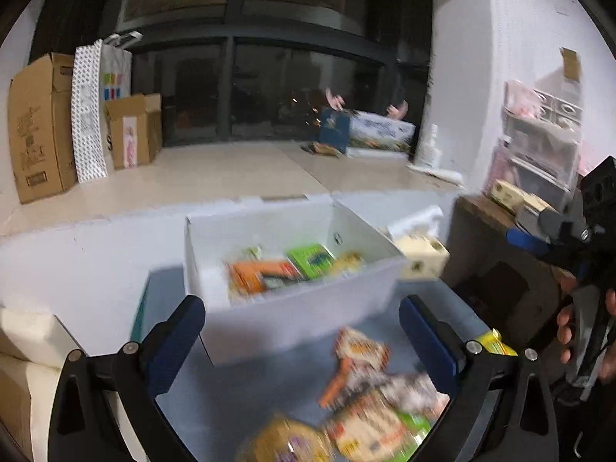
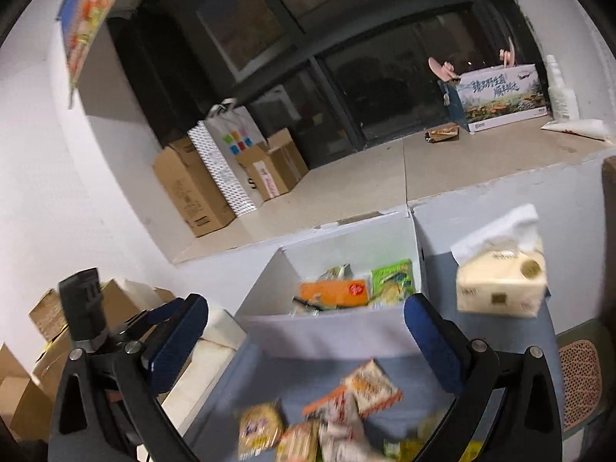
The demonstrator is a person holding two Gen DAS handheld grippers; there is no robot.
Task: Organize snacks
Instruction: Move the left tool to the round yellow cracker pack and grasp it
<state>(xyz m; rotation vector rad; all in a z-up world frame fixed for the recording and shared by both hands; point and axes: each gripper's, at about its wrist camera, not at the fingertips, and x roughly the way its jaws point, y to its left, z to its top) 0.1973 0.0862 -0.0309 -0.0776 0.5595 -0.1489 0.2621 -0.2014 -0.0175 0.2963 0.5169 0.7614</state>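
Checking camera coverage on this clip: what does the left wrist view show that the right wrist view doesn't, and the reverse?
Left wrist only: a hand holding the right gripper's handle, and clear drawers against the right wall.

Right wrist only: a poster on the upper left wall, and a mesh chair seat at lower right.

Both: the white box with snacks inside, loose snacks in front of it, the tissue pack, cardboard boxes on the ledge, and each view's own open, empty gripper: left, right.
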